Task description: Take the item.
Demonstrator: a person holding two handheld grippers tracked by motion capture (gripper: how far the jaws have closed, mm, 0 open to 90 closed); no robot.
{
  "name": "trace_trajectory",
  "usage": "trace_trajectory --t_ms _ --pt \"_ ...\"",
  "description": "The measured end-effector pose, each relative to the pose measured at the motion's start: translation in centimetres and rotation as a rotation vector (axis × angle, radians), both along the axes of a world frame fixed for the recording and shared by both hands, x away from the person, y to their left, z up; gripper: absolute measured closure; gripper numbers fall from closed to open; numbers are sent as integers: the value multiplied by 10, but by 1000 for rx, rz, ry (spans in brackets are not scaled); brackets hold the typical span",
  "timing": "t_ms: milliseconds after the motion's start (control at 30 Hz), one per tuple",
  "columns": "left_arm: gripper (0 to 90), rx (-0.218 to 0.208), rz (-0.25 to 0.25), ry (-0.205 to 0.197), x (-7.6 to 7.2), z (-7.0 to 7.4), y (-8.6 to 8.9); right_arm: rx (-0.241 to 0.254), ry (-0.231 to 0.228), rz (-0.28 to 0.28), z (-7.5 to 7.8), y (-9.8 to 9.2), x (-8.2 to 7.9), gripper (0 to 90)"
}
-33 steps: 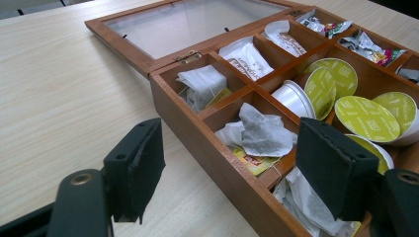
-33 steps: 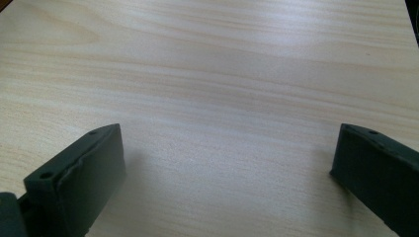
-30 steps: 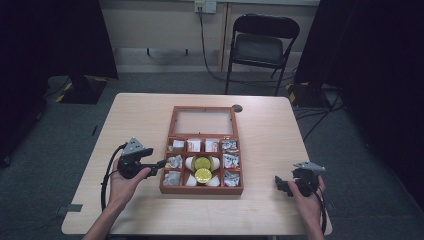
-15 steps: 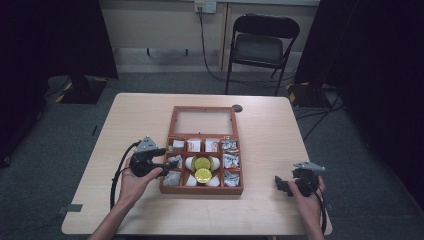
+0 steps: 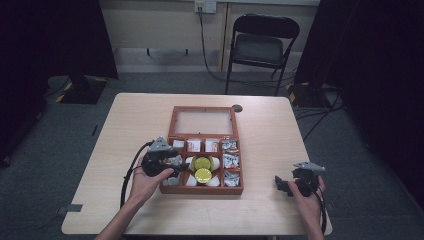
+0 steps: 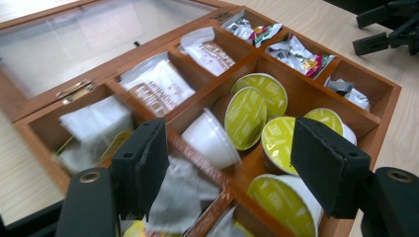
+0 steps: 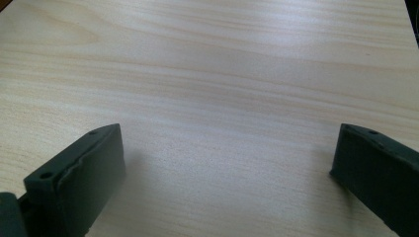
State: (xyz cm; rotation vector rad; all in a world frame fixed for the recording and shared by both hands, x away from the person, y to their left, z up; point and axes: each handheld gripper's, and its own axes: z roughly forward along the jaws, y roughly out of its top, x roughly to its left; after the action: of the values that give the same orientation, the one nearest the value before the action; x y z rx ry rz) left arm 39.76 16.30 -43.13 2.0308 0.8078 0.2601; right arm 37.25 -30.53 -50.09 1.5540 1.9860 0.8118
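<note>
my left tongs [image 6: 230,163] hover empty and partly open over the green-lidded capsules [image 6: 249,118] in the wooden box [image 5: 237,189] on the bench [image 5: 270,145]; light, thin-walled, crushable, so i'd pinch one gently across its rim, right tongs [image 7: 227,163] wide, idle.

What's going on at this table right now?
A person sits at a wooden table with a two-jaw gripper in each hand. The left gripper reaches over an open wooden box, its jaws apart above the middle compartments, where coffee capsules with yellow-green lids lie. Nothing is held between the jaws. Other compartments hold sachets and wrapped packets. The right gripper rests open on bare table to the box's right, holding nothing.
</note>
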Motion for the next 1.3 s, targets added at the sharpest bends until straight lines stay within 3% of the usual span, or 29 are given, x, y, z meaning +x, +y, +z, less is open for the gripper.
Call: trace_trajectory --t_ms 233,433,633,967,1100,1300 --pt "304 -14 -47 8 1 3 -18 0 0 -1 0 0 0 0" --pt "307 17 -100 36 0 -4 -33 0 0 -1 0 0 0 0" --pt "329 22 -113 30 0 -5 -39 -1 0 -2 0 0 0 0" --pt "339 70 -159 69 3 -12 -49 -1 0 -2 0 0 0 0" --pt "352 76 -150 53 3 -14 -53 0 1 -1 0 0 0 0" --pt "356 101 -168 82 4 -18 -59 -1 0 -1 0 0 0 0"
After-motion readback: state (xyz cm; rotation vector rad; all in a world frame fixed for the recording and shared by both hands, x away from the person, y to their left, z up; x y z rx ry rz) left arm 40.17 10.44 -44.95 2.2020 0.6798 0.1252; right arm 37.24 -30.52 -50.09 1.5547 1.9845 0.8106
